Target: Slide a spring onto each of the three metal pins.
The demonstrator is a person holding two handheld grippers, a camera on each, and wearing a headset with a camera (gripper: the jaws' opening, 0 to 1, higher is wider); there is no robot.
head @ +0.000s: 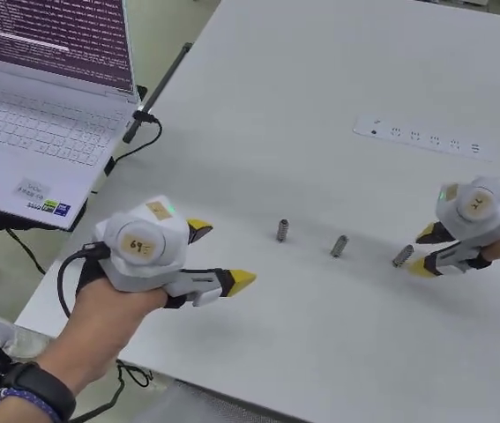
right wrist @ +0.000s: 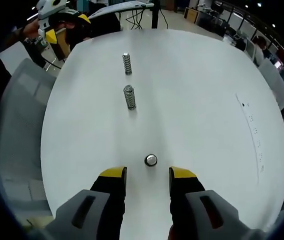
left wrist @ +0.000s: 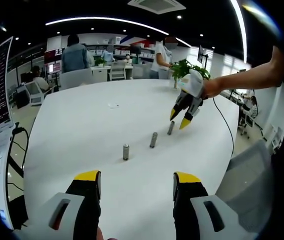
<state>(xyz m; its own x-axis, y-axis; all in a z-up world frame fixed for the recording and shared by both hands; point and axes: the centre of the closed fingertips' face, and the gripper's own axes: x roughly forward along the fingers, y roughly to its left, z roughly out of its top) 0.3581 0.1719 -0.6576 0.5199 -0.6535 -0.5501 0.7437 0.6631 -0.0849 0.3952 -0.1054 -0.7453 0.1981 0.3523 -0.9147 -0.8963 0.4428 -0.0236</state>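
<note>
The left hand-held gripper (head: 223, 254) hovers by the near left edge of the bench (head: 320, 352), jaws wide apart and empty. Farther in, three spring-wrapped pins stand in a row along that edge: left pin (head: 282, 231), middle pin (head: 339, 246), right pin (head: 403, 256). The right hand-held gripper (right wrist: 148, 172) is open and empty, with the right pin just ahead of its jaws, untouched.

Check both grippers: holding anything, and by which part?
Nothing is held. The left gripper is open over the table. The right gripper is open too; the nearest pin stands just ahead of its tips, not clamped.
</note>
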